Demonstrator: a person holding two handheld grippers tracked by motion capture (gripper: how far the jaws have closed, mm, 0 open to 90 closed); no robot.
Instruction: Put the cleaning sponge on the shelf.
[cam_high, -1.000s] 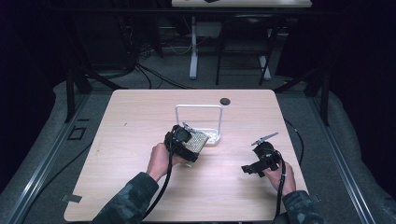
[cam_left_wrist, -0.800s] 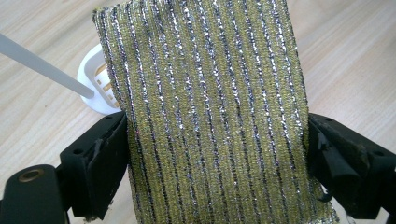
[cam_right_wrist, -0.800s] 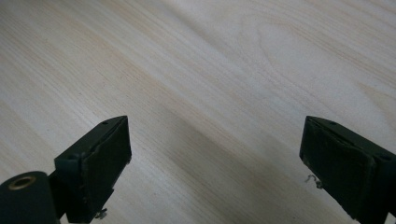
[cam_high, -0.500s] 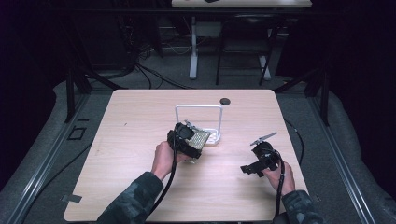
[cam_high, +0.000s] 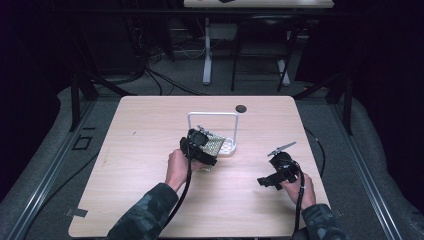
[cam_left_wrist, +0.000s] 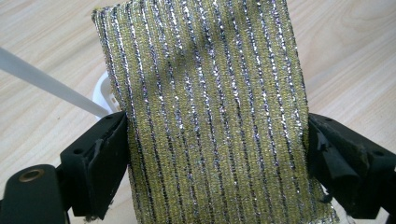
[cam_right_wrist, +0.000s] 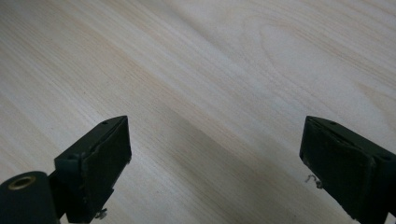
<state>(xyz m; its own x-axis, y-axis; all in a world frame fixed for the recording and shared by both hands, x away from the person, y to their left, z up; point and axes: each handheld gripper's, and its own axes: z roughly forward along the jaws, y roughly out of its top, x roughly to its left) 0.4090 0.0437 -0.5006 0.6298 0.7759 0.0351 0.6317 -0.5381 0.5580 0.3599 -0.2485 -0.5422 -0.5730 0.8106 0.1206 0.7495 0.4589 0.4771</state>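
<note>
The left tongs (cam_high: 209, 148) are sitting a touch closer to the white rack (cam_high: 214, 131) than they were a second ago, and the cloth (cam_high: 212, 145) they carry is now leaning up against the rack's near side instead of hanging just short of it. It is a small shift, nothing more. The right tongs (cam_high: 270, 180) are staying where they were, off to the right of the rack and nearer the person, low over the surface (cam_high: 140, 130).

The left tongs are clenched on the cloth, a ribbed yellow-green piece shot through with silver thread. In the left gripper view the cloth (cam_left_wrist: 210, 116) is standing up between the two black jaws, each jaw pressing on one of its side edges, so the jaws are standing as far apart as the cloth is wide. Behind it a bit of the rack's white base (cam_left_wrist: 103, 93) and a white bar (cam_left_wrist: 46, 81) are peeking out on the left. The person's left hand (cam_high: 179, 167) is wrapping the gripper from below.

The right tongs (cam_right_wrist: 215, 163) are released: the jaws are gaping wide over bare wood, with nothing between them and nothing touching them. The person's right hand (cam_high: 298, 184) is holding that gripper near the surface's right front part, well apart from the rack.
</note>
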